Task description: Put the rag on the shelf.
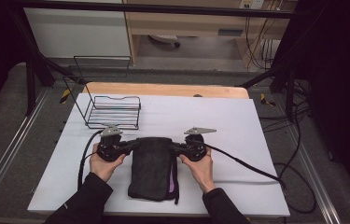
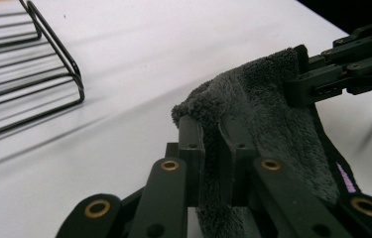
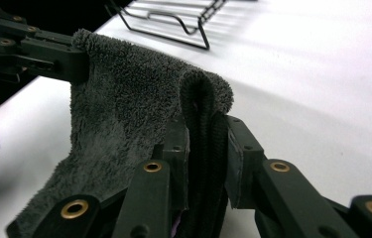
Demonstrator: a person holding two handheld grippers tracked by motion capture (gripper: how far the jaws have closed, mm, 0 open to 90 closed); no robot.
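White and matte, the worktop (image 1: 238, 121) carries a black wire rack (image 1: 114, 112) at its far left and a dark grey, fluffy folded towel (image 1: 151, 170) near the front edge, a purple label showing along its right side. From above, the left hand-held gripper (image 1: 133, 145) and the right hand-held gripper (image 1: 172, 147) each meet a far corner of the towel, a hand behind each.

Seen from the left hand-held gripper (image 2: 212, 148), its black jaws are clamped on a raised fold of the plush pile; the other gripper bites the far corner, and the thin rods of the rack (image 2: 30, 74) lie beyond.

Seen from the right hand-held gripper (image 3: 203, 144), its jaws pinch a thick doubled edge of the towel (image 3: 124, 99), lifted off the worktop (image 3: 322, 74).
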